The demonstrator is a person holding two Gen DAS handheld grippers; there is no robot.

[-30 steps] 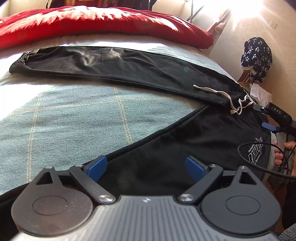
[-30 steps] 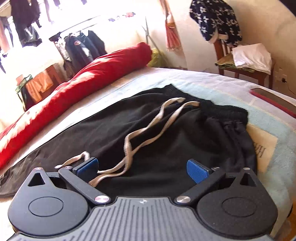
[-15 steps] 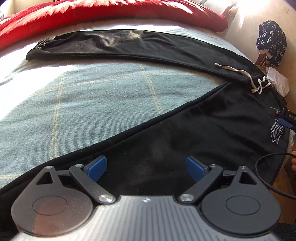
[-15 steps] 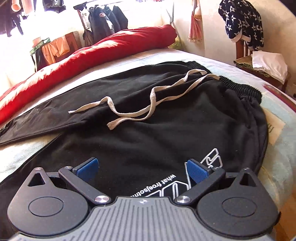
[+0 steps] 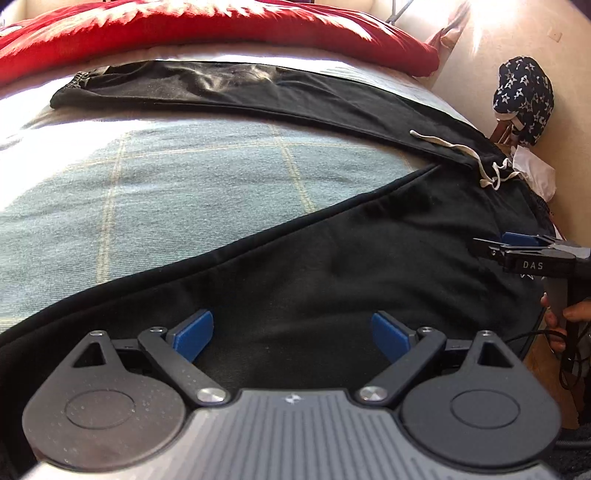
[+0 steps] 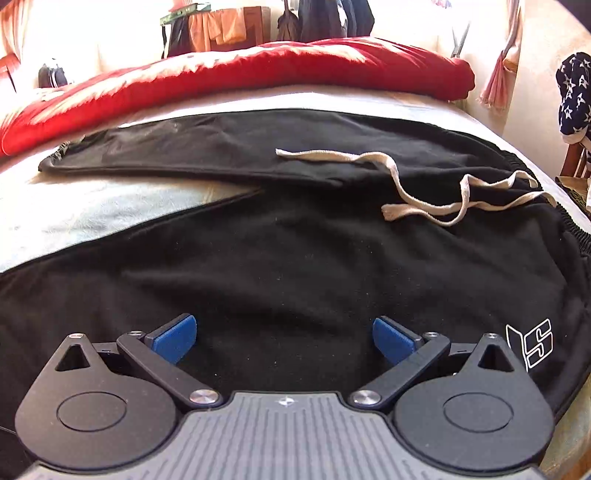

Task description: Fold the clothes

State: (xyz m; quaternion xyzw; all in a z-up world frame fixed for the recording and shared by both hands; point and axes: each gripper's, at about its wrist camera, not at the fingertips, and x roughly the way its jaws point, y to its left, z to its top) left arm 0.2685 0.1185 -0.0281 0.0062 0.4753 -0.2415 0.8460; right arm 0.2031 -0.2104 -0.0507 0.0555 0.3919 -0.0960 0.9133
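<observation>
Black trousers lie spread across the bed, legs splayed in a wide V; one leg runs along the far side just below the red duvet, the other sweeps down toward the near edge, with a wedge of pale blue checked bedcover bare between them. The waistband sits over at the right-hand end of the bed, and the cream drawstring trails loose over the black cloth there, its two ends lying apart on the fabric. A white outline logo shows on the near leg close to the waist.

Left gripper hangs over the near leg, jaws spread wide, blue pads clear of the cloth with nothing between them. Right gripper is likewise gaping, nothing caught in it, poised above the seat of the trousers just short of the logo. From the left side you can see that right tool edge-on at the far right, a hand wrapped round its handle and a black cable looping below.

Beyond the bed, a navy star-patterned garment hangs by the wall on the right, with something white crumpled below it, and clothes hang in the bright glare behind the duvet
</observation>
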